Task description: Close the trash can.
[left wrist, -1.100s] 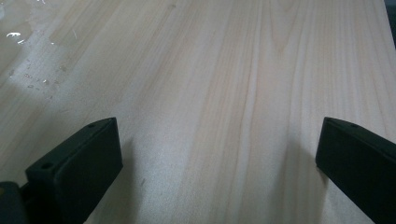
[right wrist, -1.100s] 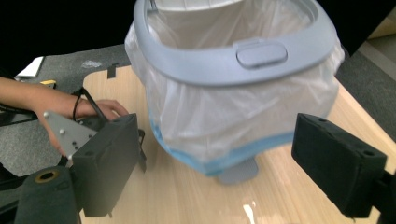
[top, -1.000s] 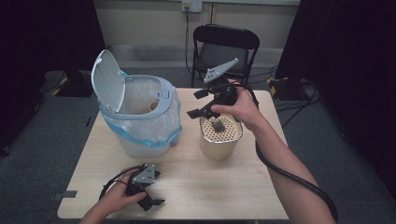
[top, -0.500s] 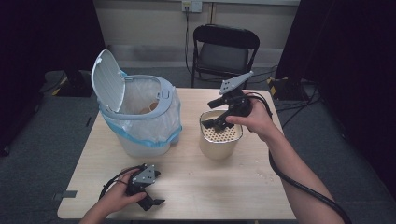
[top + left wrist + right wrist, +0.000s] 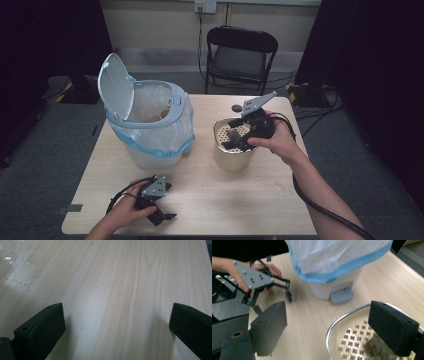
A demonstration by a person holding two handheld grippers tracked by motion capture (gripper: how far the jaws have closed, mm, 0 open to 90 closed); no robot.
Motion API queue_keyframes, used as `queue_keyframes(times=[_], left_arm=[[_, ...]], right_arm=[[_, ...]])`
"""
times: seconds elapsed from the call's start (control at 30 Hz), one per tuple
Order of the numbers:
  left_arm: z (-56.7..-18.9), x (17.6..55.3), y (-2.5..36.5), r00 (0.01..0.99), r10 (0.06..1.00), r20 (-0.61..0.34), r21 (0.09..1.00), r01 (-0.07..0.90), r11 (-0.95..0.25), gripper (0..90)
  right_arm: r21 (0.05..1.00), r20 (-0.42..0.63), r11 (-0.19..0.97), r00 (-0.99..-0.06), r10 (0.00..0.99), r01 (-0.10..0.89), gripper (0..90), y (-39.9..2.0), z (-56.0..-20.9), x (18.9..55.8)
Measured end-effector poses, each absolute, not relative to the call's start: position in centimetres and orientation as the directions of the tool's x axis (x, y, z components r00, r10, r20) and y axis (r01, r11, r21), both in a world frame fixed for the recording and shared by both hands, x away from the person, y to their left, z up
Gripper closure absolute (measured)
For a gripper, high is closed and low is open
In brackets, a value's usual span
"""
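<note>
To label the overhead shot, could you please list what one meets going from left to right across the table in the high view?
Open bin lid → lined white pedal bin → metal strainer pot → right gripper at the pot's rim. The left gripper rests at the near edge, below the bin.

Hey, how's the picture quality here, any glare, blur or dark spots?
High view: dim, black surroundings, the pale wooden table evenly lit. Left gripper view: white glare top left, soft shadows beside the jaws. Right gripper view: the near jaws and the metal perforated strainer pot blurred.
</note>
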State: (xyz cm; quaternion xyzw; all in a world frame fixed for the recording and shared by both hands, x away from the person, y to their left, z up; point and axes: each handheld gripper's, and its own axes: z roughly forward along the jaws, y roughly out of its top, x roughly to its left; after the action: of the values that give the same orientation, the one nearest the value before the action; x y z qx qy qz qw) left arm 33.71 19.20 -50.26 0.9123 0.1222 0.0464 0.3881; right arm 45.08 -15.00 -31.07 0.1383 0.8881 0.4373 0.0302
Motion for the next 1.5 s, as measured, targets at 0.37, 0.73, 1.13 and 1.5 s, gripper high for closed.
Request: queue_keyframes(times=[0.37,0.73,1.13,1.5], left_arm=[[-50.3,33.7,19.2,0.966,0.259,-0.011,0.720,0.187,-0.669,0.0],[-50.3,33.7,19.2,0.965,0.262,-0.017,0.720,0.193,-0.666,0.0],[-50.3,33.7,19.2,0.965,0.262,-0.017,0.721,0.193,-0.666,0.0],[-50.3,33.7,19.2,0.965,0.262,-0.016,0.721,0.193,-0.665,0.0]], right_arm=[[0.775,0.066,0.589,-0.955,0.288,0.231,14.6,-16.5,-32.6,43.2],[0.756,0.045,0.615,-0.955,0.294,0.225,14.6,-18.3,-34.3,41.9],[0.748,0.047,0.623,-0.954,0.295,0.229,14.6,-19.5,-36.6,40.7],[0.741,0.064,0.624,-0.950,0.304,0.249,14.6,-20.1,-39.3,39.8]])
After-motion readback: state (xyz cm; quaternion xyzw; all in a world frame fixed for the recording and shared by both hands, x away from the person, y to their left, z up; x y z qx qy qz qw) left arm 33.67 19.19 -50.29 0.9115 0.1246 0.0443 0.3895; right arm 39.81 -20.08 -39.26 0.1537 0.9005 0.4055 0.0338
